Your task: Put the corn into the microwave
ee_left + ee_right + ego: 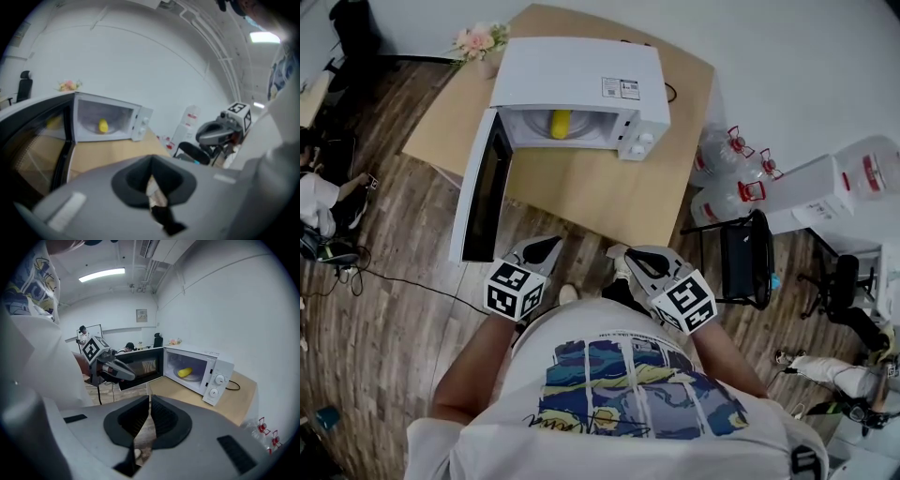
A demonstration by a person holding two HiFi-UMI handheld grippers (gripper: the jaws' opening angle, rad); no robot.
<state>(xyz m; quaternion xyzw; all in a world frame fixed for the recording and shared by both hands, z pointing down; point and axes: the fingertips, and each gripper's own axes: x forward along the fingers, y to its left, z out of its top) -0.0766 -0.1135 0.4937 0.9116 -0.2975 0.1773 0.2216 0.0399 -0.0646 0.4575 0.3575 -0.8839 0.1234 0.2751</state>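
Observation:
The yellow corn (561, 123) lies inside the white microwave (581, 80), whose door (483, 192) stands swung open to the left. In both gripper views the corn (103, 125) (185, 372) shows on the turntable. My left gripper (551, 246) and right gripper (619, 251) are held close to my body, short of the table's near edge and well away from the microwave. Both are shut with nothing between the jaws. In the left gripper view the left gripper (151, 180) is pressed together. In the right gripper view the right gripper (150, 401) shows only a thin slit.
The microwave stands on a wooden table (609, 192) with a pot of pink flowers (478, 40) at its far left corner. Water bottles (727, 173) and a black chair (745, 258) stand to the right. A cable runs over the wood floor at left, where a person sits.

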